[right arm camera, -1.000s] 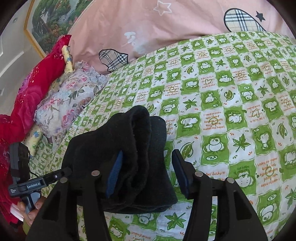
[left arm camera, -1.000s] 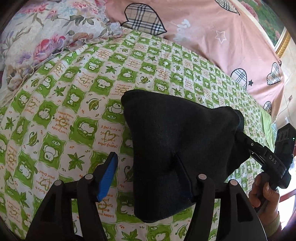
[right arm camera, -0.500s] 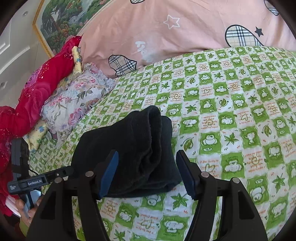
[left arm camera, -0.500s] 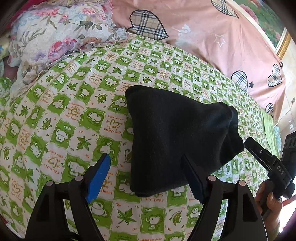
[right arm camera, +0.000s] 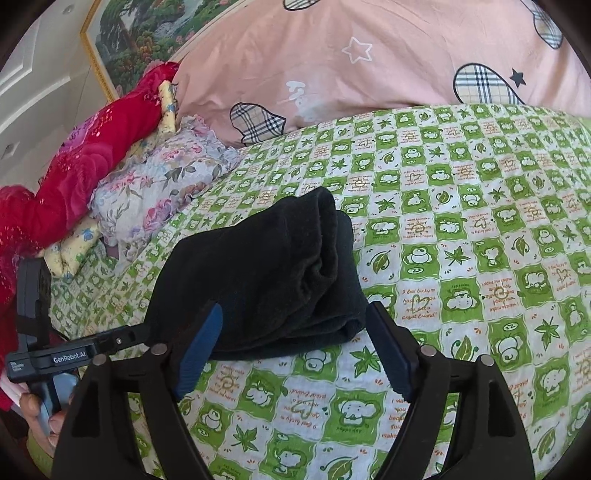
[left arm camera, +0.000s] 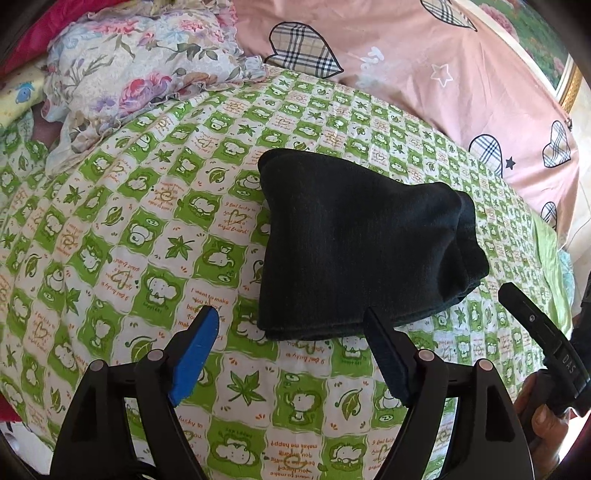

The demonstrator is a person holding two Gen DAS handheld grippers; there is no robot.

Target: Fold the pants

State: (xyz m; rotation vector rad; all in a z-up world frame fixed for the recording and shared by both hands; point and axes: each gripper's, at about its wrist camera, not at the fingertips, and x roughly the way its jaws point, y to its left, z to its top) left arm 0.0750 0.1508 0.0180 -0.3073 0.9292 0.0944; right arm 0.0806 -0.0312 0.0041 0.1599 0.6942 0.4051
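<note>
The black pants (left arm camera: 354,243) lie folded in a thick compact bundle on the green and white patterned bed cover (left arm camera: 147,229). My left gripper (left arm camera: 291,321) is open and empty, just short of the bundle's near edge. In the right wrist view the same pants (right arm camera: 266,280) lie with stacked folded edges on their right side. My right gripper (right arm camera: 295,321) is open and empty, its fingertips at the bundle's near edge. The right gripper also shows in the left wrist view (left arm camera: 532,332) at far right; the left gripper shows in the right wrist view (right arm camera: 88,350) at lower left.
A floral pillow (left arm camera: 140,70) lies at the head of the bed, with a pink quilt (left arm camera: 424,66) with plaid hearts behind. A red blanket (right arm camera: 92,147) is piled at the left in the right wrist view. A framed picture (right arm camera: 147,33) hangs on the wall.
Both grippers have let go of the pants and drawn back from the bundle. The pants have settled flat on the bed cover.
</note>
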